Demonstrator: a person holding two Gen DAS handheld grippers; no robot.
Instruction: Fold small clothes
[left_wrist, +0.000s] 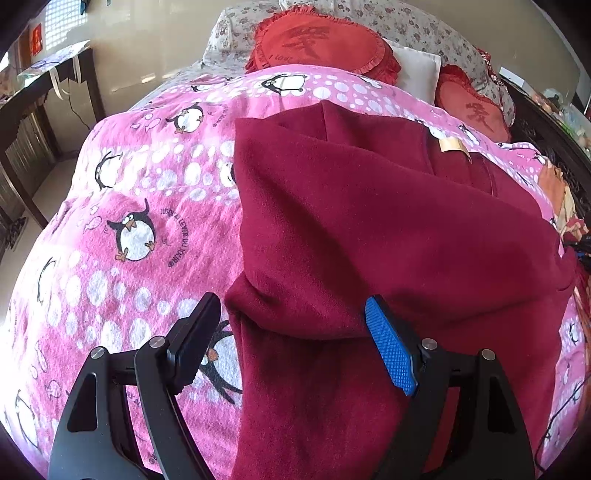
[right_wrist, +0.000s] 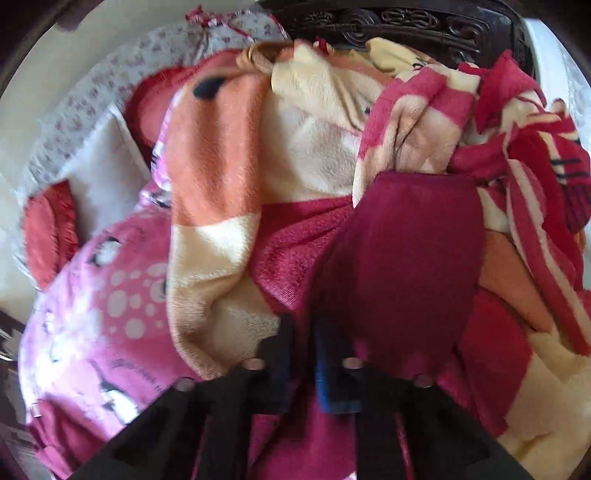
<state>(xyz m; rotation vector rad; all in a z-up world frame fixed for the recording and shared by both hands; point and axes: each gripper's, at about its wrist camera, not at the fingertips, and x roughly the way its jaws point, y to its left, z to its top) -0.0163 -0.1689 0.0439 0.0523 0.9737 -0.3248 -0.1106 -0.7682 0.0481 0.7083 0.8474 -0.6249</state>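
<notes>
A dark wooden side table (left_wrist: 48, 96) stands far on the left by the wall. Next comes a bed with a pink penguin blanket (left_wrist: 129, 206) spread over it. On that blanket lies a dark red garment (left_wrist: 369, 236), the thing to be folded. It is soft and wide, and one part is laid over another. A small gold tag (left_wrist: 452, 144) shows near its far side. Behind it sit a round red cushion (left_wrist: 321, 40) and a red heart cushion (left_wrist: 472, 107), next to flowery pillows (left_wrist: 424, 26). The left gripper (left_wrist: 291, 328) hangs over the near edge of the garment. It is wide open and holds nothing; its black finger is over the pink blanket and its blue pad (left_wrist: 391, 347) is over the red cloth. In the right wrist view the picture is blurry. There the pink blanket (right_wrist: 110, 314) is on the left, and an orange, cream and red fleece blanket (right_wrist: 236, 177) lies bunched up in the middle and to the right. The right gripper (right_wrist: 306, 354) is closed, and it seems to pinch a piece of the dark red garment (right_wrist: 410, 258), which rises up in front of it.
</notes>
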